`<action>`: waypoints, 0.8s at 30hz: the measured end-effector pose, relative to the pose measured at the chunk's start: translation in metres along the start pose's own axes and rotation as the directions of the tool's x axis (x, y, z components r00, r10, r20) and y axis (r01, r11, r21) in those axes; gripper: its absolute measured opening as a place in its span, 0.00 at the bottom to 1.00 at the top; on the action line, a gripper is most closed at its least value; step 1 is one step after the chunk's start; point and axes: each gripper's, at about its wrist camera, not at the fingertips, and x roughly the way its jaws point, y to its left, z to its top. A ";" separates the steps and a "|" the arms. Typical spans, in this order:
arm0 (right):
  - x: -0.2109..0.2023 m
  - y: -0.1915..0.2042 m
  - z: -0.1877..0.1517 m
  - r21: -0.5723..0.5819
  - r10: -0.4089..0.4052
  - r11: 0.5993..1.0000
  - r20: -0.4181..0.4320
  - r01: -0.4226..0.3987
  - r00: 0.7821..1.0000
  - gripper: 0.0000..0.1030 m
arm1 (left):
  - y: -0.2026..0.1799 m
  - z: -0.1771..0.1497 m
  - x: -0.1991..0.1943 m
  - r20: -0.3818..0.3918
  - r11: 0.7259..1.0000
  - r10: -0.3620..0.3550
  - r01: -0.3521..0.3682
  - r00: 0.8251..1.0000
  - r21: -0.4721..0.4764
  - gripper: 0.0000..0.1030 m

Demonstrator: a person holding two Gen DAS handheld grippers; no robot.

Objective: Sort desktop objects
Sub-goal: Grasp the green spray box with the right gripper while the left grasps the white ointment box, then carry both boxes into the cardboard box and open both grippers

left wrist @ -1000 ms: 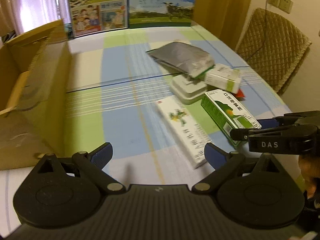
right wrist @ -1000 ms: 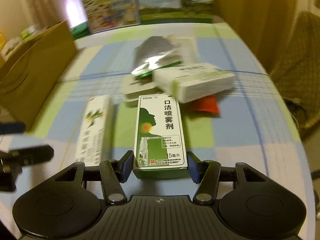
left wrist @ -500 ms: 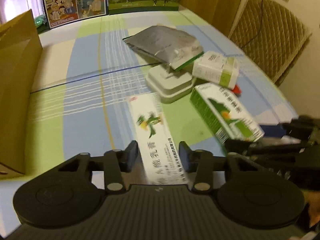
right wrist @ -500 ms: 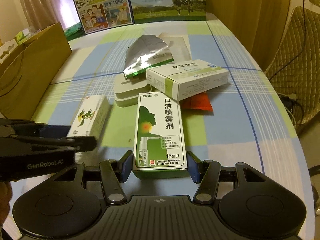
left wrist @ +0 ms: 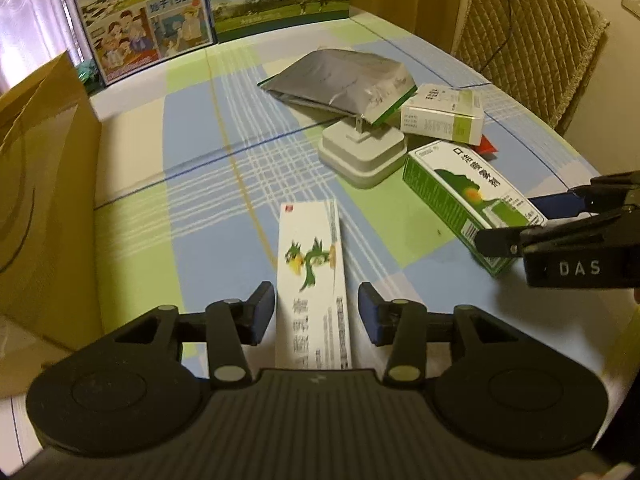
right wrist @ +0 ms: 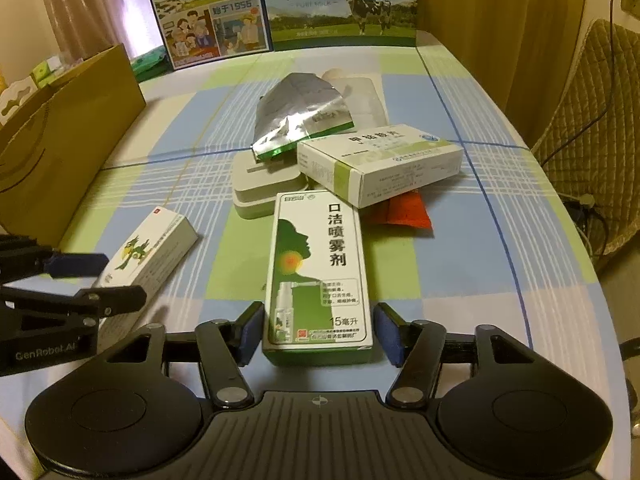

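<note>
Left claw (left wrist: 316, 312) spread apart around near end of long white box (left wrist: 314, 276), not touching. Right claw (right wrist: 318, 332) also apart around green spray box (right wrist: 316, 272). Both boxes flat on counter (left wrist: 192, 200), side by side.

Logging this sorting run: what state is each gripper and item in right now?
left gripper: open, straddling the long white box, gaps on both sides
right gripper: open around the green spray box
foil pouch: torn open
white-green carton: closed, propped on the pile
</note>
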 end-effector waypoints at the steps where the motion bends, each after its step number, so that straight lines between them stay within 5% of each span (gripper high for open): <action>1: 0.001 0.000 0.001 0.000 -0.001 1.000 0.000 0.001 1.000 0.60 | -0.001 0.001 0.002 0.000 1.000 0.003 -0.003 1.000 0.012 0.39; 16: 0.017 0.007 0.010 -0.037 -0.022 0.999 0.025 0.023 0.999 0.60 | 0.001 0.000 0.011 -0.024 0.999 -0.012 0.013 1.000 0.040 0.32; 18: 0.018 0.008 0.009 -0.046 -0.023 0.999 0.023 0.024 0.999 0.51 | 0.001 -0.003 0.009 -0.026 0.999 -0.013 0.014 1.000 0.036 0.32; 24: 0.003 0.009 0.002 -0.025 0.013 1.000 0.031 -0.013 0.999 0.51 | 0.004 -0.013 -0.005 -0.030 1.000 -0.018 0.018 0.999 0.000 0.32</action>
